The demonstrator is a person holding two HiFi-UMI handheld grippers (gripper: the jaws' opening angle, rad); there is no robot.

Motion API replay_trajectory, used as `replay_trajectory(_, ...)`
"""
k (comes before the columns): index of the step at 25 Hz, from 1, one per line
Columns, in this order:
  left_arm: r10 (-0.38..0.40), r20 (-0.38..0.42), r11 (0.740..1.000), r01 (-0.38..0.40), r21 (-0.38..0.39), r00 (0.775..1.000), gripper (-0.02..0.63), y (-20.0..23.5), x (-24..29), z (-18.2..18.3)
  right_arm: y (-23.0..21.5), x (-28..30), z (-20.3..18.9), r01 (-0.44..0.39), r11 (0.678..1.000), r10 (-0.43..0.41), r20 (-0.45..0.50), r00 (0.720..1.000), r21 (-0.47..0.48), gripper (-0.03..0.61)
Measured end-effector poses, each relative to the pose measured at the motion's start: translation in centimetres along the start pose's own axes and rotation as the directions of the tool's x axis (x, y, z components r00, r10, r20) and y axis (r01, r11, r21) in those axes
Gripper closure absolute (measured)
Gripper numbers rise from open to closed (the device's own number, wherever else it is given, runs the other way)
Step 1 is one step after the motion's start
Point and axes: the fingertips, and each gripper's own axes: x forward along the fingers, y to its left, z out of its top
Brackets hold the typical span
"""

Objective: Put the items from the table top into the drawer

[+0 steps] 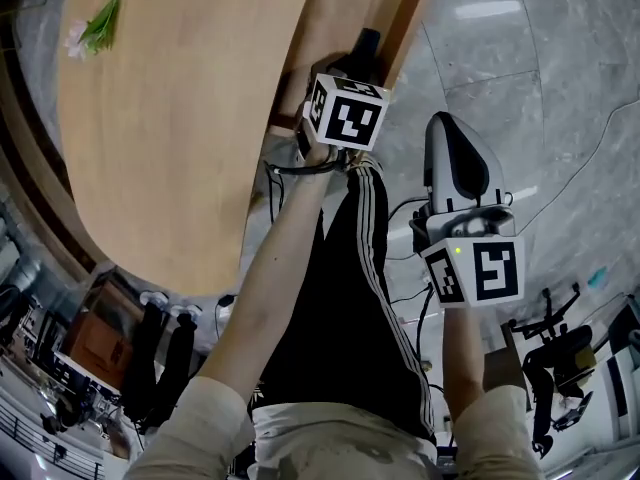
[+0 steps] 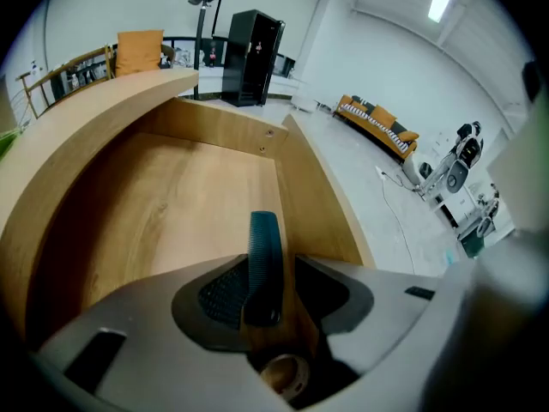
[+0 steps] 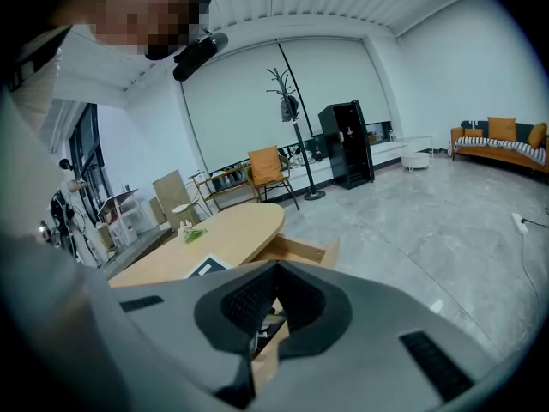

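In the head view my left gripper [image 1: 365,44] reaches down into the open wooden drawer [image 1: 330,13] at the table's right side. In the left gripper view a dark teal ribbed item [image 2: 263,260] stands on edge between the jaws of my left gripper [image 2: 273,275]. It leans on the left pad, and a strip of wood shows between it and the right pad. A tape roll [image 2: 284,375] lies just under the jaws. A green sprig with a pink flower [image 1: 97,25] lies on the table top [image 1: 160,138]. My right gripper [image 1: 441,120] hangs shut and empty over the floor, right of the drawer.
The drawer's wooden walls [image 2: 296,178] close in around the left gripper. The person's leg in black striped trousers [image 1: 350,308] is below the drawer. Cables [image 1: 420,298] trail on the grey floor, and dark equipment [image 1: 150,358] stands at the table's near end.
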Motion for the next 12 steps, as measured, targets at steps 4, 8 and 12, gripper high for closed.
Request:
replay_trajectory(4, 0.008, 0.065, 1.000, -0.008, -0.006, 0.998, 0.459, 0.1, -2.5, 1.6, 1.1, 0.4, 1.3, -0.007, 1.000, 0.007, 0.003, 1.000, -0.025, 0.572)
replay_trajectory(8, 0.012, 0.264, 1.000, -0.004, -0.029, 0.965, 0.607, 0.7, -9.5, 5.7, 3.1, 0.9, 4.3, -0.034, 0.998, 0.036, 0.023, 0.999, -0.058, 0.573)
replay_trajectory(12, 0.062, 0.451, 0.991, -0.001, -0.133, 0.890, 0.607, 2.7, -20.4, 8.3, 7.1, 1.1, 7.7, -0.084, 0.991, 0.088, 0.040, 0.995, -0.101, 0.572)
